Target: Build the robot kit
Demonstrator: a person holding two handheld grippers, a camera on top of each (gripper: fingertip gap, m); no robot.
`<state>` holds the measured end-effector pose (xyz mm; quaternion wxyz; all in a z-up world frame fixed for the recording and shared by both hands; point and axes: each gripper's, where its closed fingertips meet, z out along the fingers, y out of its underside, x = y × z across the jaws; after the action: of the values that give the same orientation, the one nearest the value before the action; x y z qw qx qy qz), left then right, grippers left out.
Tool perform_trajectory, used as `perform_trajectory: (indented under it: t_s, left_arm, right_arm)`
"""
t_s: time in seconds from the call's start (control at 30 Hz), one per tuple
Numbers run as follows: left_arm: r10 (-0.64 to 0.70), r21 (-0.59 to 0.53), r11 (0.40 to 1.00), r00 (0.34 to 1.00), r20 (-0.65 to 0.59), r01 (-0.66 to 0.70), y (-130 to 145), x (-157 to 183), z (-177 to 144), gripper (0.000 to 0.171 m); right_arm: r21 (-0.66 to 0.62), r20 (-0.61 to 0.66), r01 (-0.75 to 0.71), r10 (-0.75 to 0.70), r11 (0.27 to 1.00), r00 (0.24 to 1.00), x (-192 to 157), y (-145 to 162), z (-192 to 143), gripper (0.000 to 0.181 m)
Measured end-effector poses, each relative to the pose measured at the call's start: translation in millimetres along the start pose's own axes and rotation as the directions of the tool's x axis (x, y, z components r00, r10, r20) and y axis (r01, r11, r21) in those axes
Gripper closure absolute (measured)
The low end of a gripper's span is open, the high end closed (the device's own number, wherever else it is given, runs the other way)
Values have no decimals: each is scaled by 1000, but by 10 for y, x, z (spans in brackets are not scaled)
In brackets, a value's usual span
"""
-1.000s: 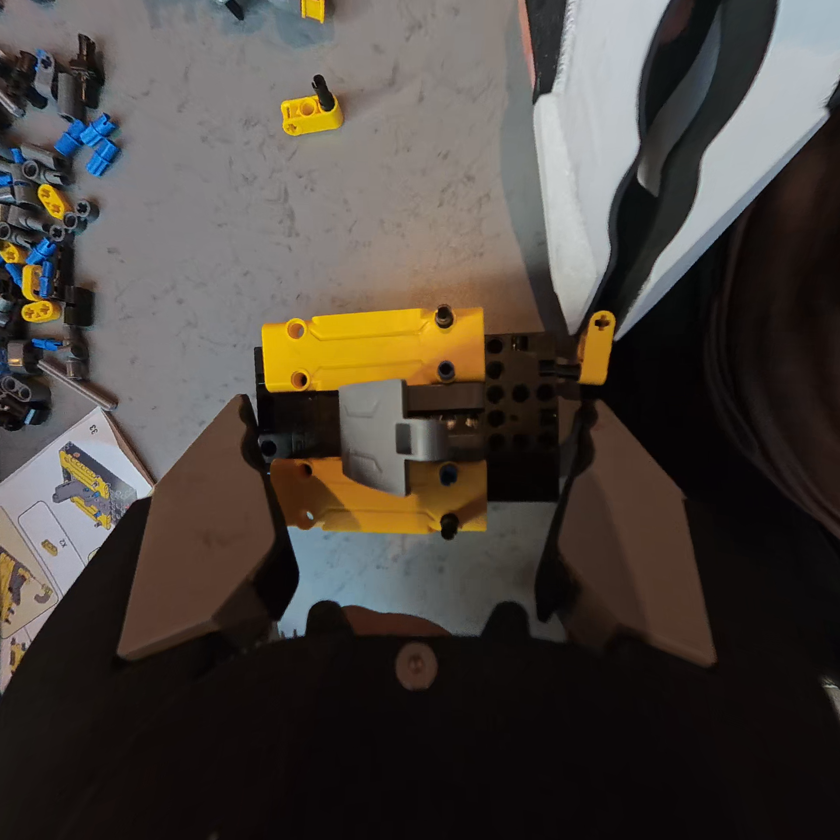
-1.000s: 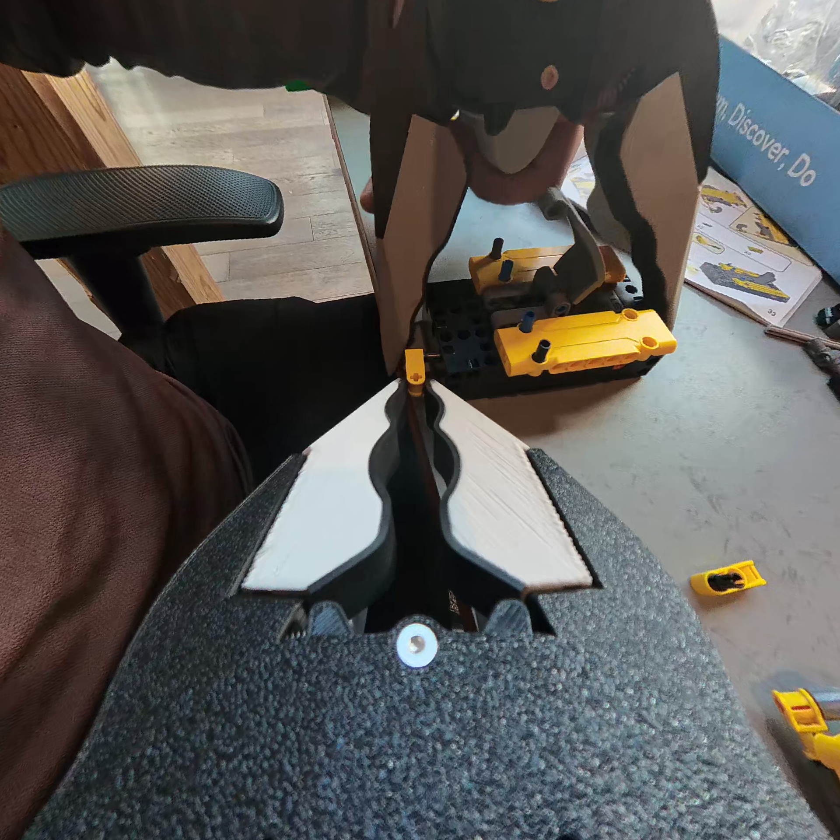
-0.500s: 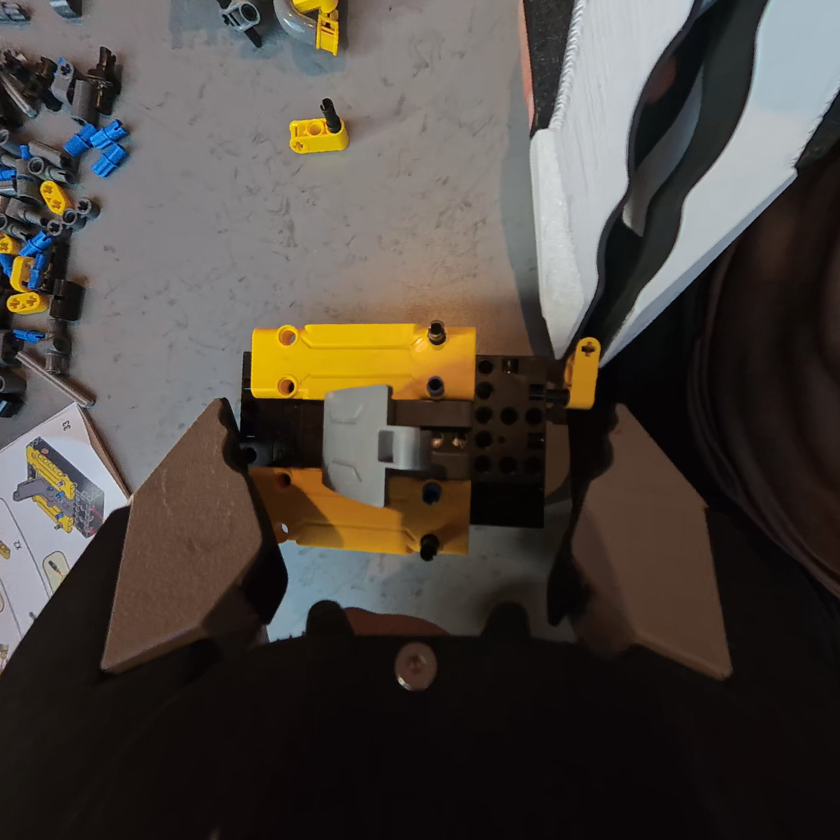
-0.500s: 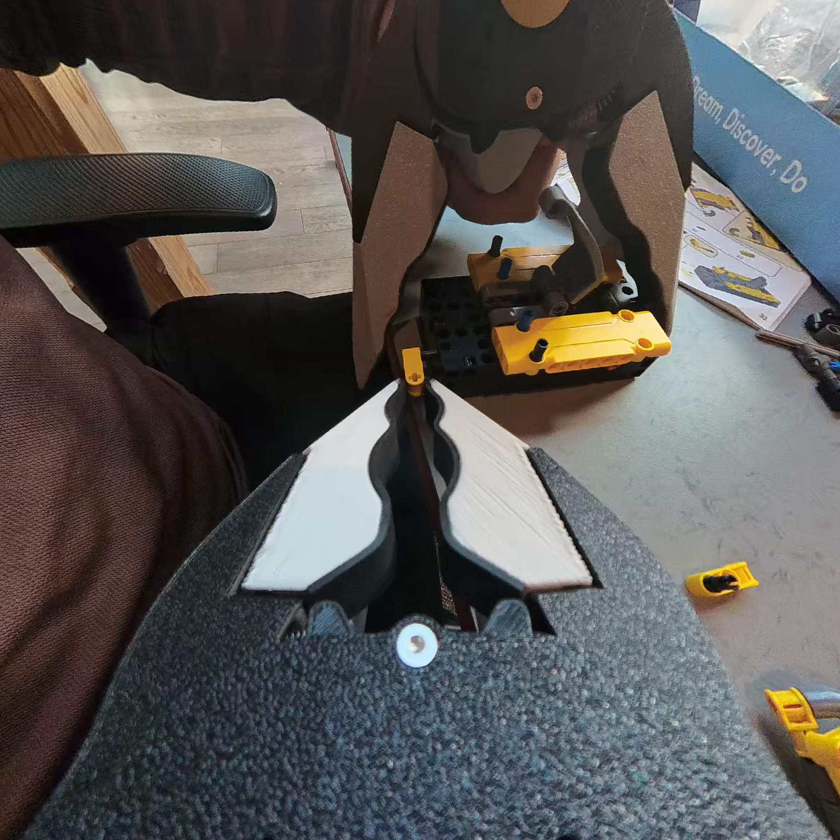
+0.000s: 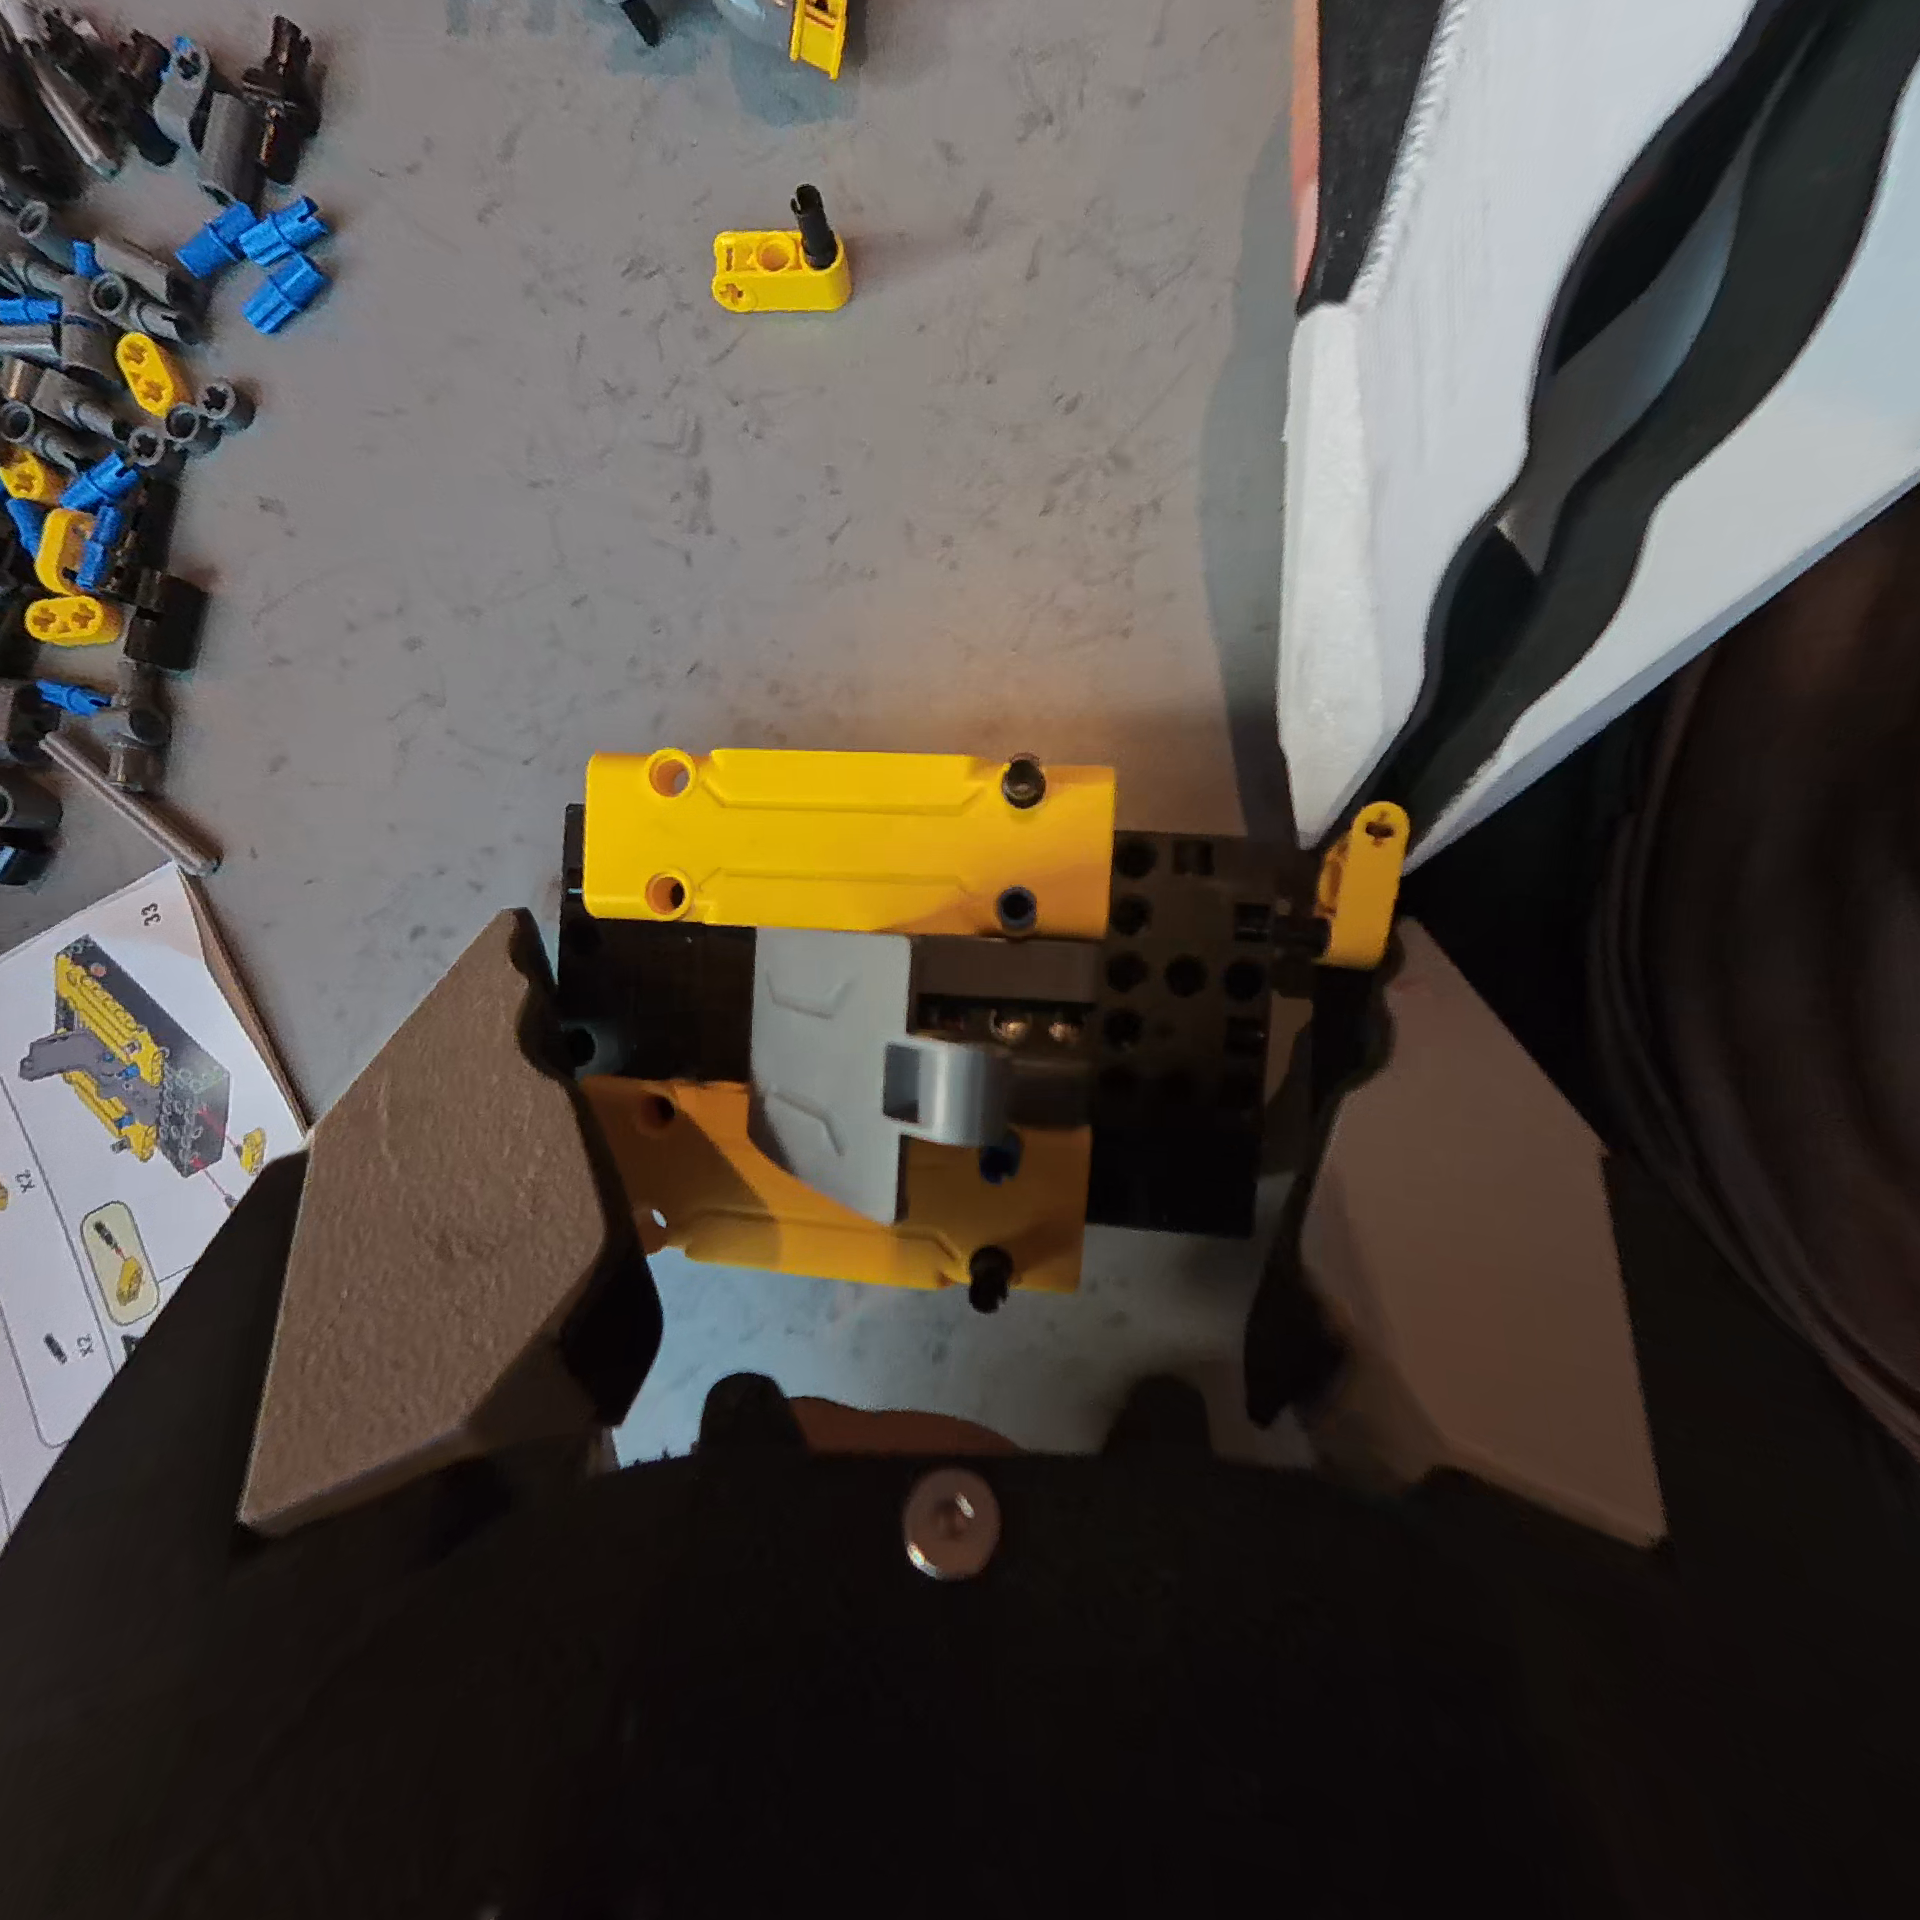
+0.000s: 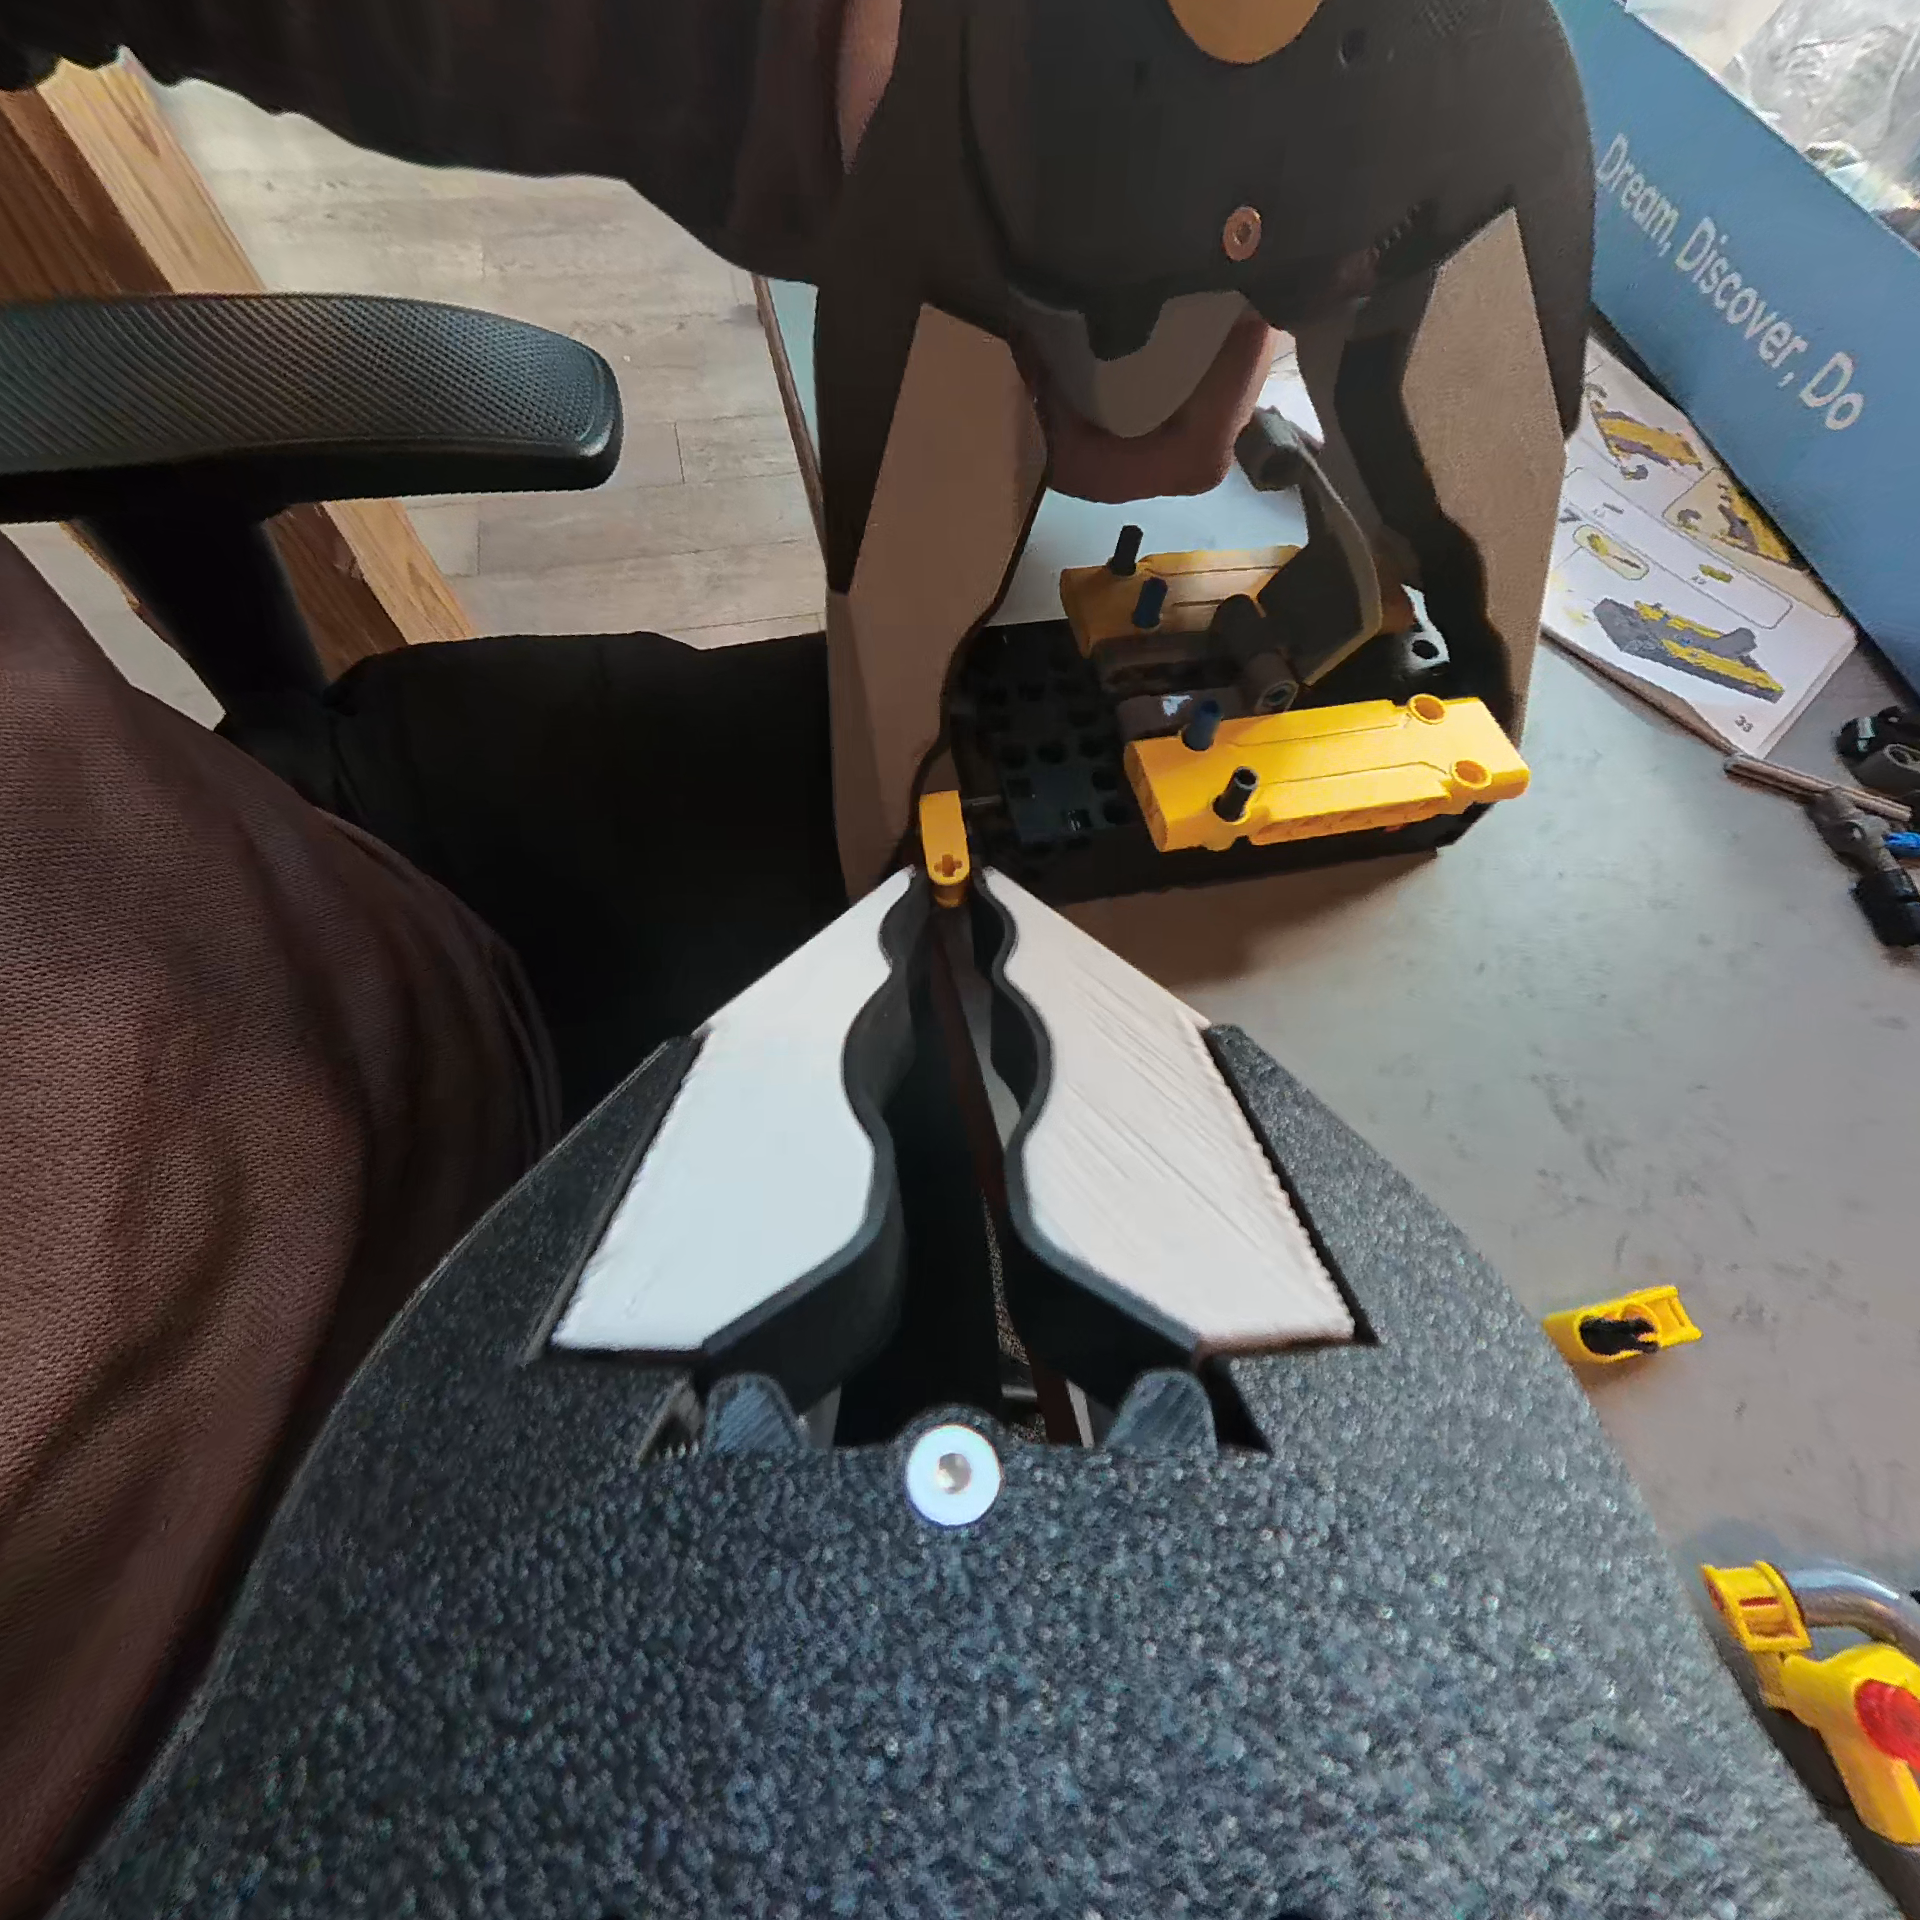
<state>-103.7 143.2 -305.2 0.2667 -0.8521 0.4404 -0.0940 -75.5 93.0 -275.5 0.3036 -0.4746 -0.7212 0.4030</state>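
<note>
Brick model (image 5: 831, 997) clamped in left tool (image 5: 935, 1039); right tool (image 6: 948, 883) pinches yellow connector (image 6: 945, 840) — its pin hidden.

Model (image 5: 842, 997): glossy smooth plastic, yellow/black/grey. Table (image 5: 831, 520): matt grey, mottled, stone-like. Left gripper (image 5: 945, 1049) pads: matt brown, fine-grained. Right gripper (image 6: 948, 883): white ribbed plastic fingers (image 6: 1132, 1122), body rough pebbled black, w/ shiny metal screw (image 6: 952, 1475). Booklet (image 5: 104, 1122): paper. Armrest (image 6: 291, 384): black textured. Sleeve (image 6: 208, 987): brown woven cloth. Floor (image 6: 468, 260): wood.
</note>
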Motion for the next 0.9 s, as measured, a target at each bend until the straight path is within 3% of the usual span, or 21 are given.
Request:
perform_trajectory:
  t_s: [0.5, 0.7, 0.9]
  left_arm:
    - [10, -13, 1000, 1000, 19, -10, -6, -26, 17, 26]
    - [-4, 0, 1000, 1000, 22, 4, -21, -31, 18, 26]
    - [-24, 7, 1000, 1000, 9, 24, -38, -25, 11, 26]
  right_arm:
    - [-138, 41, 4, 2, 990, 999, 31, 15, -35, 179]
    - [-115, 141, -168, 184, 979, 973, 36, -24, -68, 178]
    - [-65, 274, -427, 428, 902, 861, 38, -19, -76, 178]
